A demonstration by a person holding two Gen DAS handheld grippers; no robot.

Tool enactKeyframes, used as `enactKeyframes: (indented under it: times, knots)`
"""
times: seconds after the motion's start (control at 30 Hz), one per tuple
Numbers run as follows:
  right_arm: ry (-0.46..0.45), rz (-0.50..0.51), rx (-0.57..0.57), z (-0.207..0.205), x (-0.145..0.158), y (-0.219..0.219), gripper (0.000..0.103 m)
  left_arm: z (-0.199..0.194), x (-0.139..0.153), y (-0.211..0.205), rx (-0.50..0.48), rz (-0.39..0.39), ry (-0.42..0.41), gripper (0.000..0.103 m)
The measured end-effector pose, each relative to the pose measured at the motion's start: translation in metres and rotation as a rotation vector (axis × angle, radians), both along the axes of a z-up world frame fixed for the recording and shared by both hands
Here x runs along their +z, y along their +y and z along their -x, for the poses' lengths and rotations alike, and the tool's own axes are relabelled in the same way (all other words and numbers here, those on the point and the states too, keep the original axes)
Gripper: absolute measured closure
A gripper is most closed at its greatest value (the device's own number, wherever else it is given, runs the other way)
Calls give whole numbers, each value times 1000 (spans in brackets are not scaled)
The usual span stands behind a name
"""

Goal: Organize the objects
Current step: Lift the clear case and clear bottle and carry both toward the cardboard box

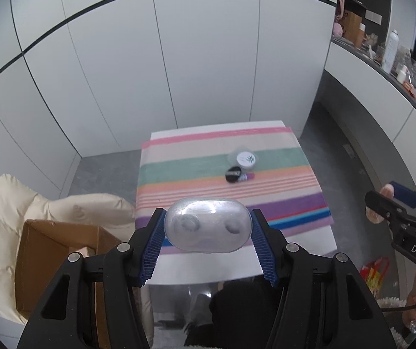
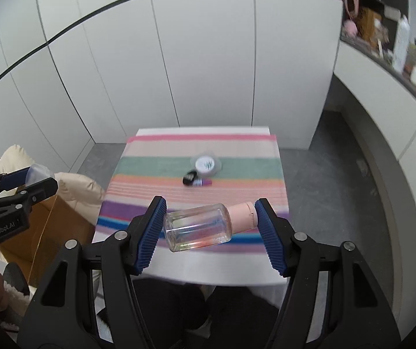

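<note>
Left gripper (image 1: 208, 226) is clamping a clear case (image 1: 207, 224); right gripper (image 2: 210, 224) is gripping a bottle (image 2: 205, 225) sideways above the striped table (image 2: 237, 148).

Domestic room: white cabinet panels (image 1: 161, 58), striped towel (image 1: 225, 180) on a small table, cluttered shelf (image 1: 394, 58), cardboard box (image 1: 54, 261).

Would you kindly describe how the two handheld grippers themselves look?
Both are matte black plastic frames with silver bolt heads. Their fingers carry blue ribbed pads. The left gripper reads "GenRobot.AI" in white on its side; the right gripper shows "DAS". A thin dark cable trails below the right one.
</note>
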State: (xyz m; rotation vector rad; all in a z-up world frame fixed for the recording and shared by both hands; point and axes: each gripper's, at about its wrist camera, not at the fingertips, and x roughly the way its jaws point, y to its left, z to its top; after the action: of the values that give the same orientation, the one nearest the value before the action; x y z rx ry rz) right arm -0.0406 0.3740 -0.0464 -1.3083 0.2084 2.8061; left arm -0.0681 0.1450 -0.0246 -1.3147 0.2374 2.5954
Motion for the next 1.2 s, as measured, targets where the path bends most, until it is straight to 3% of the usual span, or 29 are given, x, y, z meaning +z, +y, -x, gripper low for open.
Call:
enactKeyframes:
  times: [0.3, 0.57, 0.9, 1.2]
  knots:
    - [-40, 9, -47, -20, -13, 18, 37, 2, -10, -9, -11, -18, -35, 44]
    - [-53, 6, -19, -8, -16, 2, 37, 8, -14, -46, 73, -28, -43, 44]
    - [-43, 8, 190, 5, -15, -91, 37, -26, -12, -132, 263, -22, -4, 44]
    - [-35, 9, 477, 3, -17, -215, 37, -73, -27, -230, 482, -25, -13, 44]
